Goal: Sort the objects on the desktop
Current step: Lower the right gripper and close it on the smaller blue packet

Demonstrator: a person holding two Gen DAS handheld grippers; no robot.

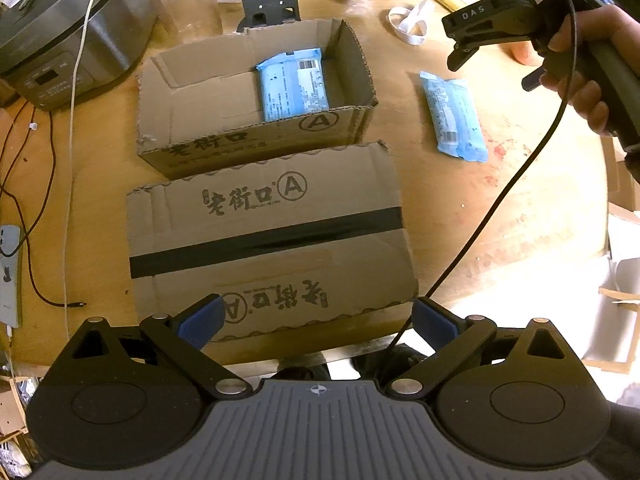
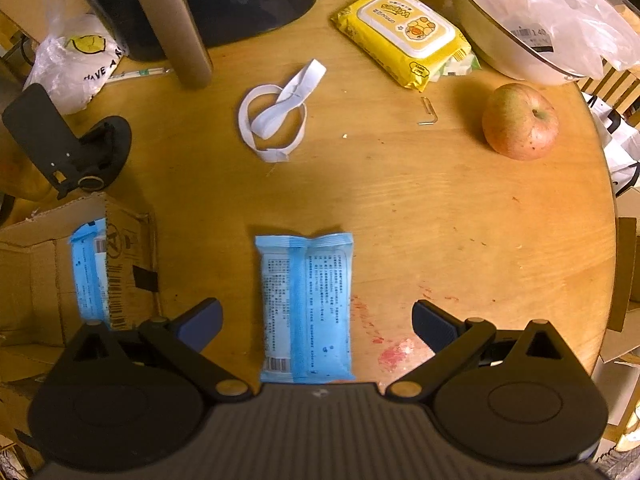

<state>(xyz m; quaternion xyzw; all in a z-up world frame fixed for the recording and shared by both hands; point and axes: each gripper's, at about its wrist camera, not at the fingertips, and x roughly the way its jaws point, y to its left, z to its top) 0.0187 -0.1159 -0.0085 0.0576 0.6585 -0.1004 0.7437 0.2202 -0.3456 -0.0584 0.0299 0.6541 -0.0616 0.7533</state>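
Two packs: one blue pack (image 1: pixel 294 84) lies inside the open cardboard box (image 1: pixel 352 64); a second blue pack (image 2: pixel 307 304) lies flat on the bench (image 2: pixel 440 208), just right of that box.
Loose pack, position: directly under the right gripper (image 2: pixel 316 322), between its two fingers, long axis pointing away from the camera; not touched by either finger.
Right fingers: spread wide, holding nothing.
Left gripper (image 1: pixel 316 322): hovers over a flattened cardboard lid with a black tape band (image 1: pixel 268 240), near side of the box; fingers spread wide, empty.
Handling, judged: soft film wrapper, light, probably slippery and yielding; it should squash a little under pressure and not break.
Where to grip, judged: across the narrow width near the middle, clear of the crimped end seams, so it hangs level.
Box clearance: free floor remains left of the pack already inside; the right wall stands between the loose pack and that space, so a lift over the rim seems needed.
Nearby, right view: white paper strip loop (image 2: pixel 276 120), yellow wipes pack (image 2: pixel 404 36), apple (image 2: pixel 520 122), small metal clip (image 2: pixel 429 111); all well apart from the loose pack.
Obstruction risk: black cable (image 1: pixel 500 196) trails from the right gripper across the bench; it could snag the box rim.
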